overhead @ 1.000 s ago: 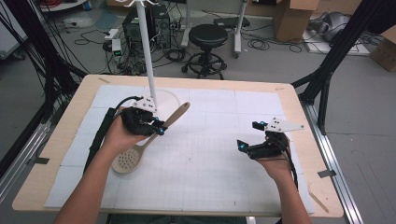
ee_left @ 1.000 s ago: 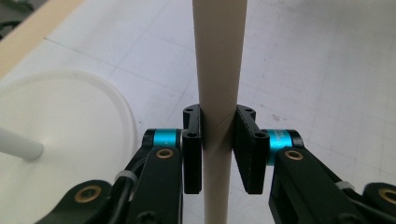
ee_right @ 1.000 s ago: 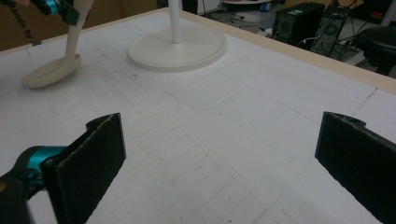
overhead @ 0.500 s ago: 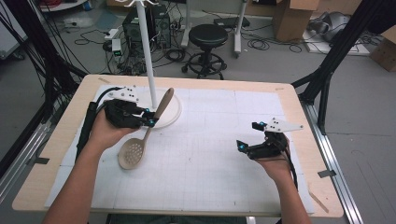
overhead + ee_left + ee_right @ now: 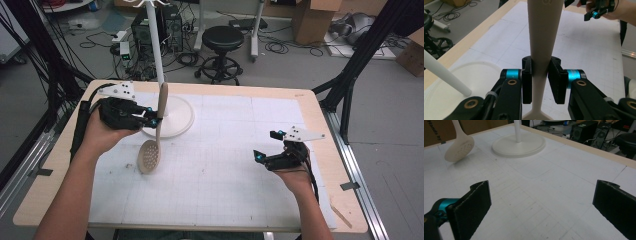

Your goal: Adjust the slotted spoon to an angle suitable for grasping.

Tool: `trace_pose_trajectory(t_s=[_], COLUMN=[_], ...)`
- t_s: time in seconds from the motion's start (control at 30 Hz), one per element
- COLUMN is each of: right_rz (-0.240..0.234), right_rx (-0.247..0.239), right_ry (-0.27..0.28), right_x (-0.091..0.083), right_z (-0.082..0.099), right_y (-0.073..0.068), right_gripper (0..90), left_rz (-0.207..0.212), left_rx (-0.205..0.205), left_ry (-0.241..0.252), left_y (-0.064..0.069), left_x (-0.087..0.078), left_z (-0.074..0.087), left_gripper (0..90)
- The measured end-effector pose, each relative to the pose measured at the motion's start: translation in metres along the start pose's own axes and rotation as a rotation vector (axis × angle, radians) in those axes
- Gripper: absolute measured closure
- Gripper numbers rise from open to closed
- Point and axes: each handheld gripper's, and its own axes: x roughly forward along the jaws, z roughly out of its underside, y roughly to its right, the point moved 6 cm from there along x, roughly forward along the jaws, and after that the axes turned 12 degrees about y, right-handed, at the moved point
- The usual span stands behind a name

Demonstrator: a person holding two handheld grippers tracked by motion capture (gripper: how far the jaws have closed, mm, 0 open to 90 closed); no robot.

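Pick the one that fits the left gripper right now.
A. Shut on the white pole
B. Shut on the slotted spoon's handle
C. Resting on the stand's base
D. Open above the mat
B: the left gripper has both jaws pressed against the handle of the slotted spoon.

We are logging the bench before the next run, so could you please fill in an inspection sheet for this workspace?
Surface: white gridded mat on a wooden table.
Job's things: beige slotted spoon, handle gripped, bowl low over the mat; white stand with round base and pole.
Clutter: small wooden stick near the right edge.
Grippers: left gripper shut on the spoon handle; right gripper open, holding nothing.
Cables: black cable trails from the left gripper.
Surroundings: stool, computer tower, floor cables, cardboard boxes.
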Motion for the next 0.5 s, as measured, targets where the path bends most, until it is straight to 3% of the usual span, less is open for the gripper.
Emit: trace_pose_trajectory(t_s=[0.4,0.5], right_rz=[-0.001,-0.001], right_rx=[0.001,0.000], right_ry=[-0.001,0.002], right_x=[0.000,0.000], right_z=[0.000,0.000], right_y=[0.000,0.000], right_gripper=[0.5,0.5], left_rz=[0.022,0.030], left_rx=[-0.001,-0.017], left_ry=[0.033,0.056], left_y=[-0.005,-0.008], left_x=[-0.012,-0.015], left_z=[-0.009,-0.011], left_gripper=[74.4,74.5])
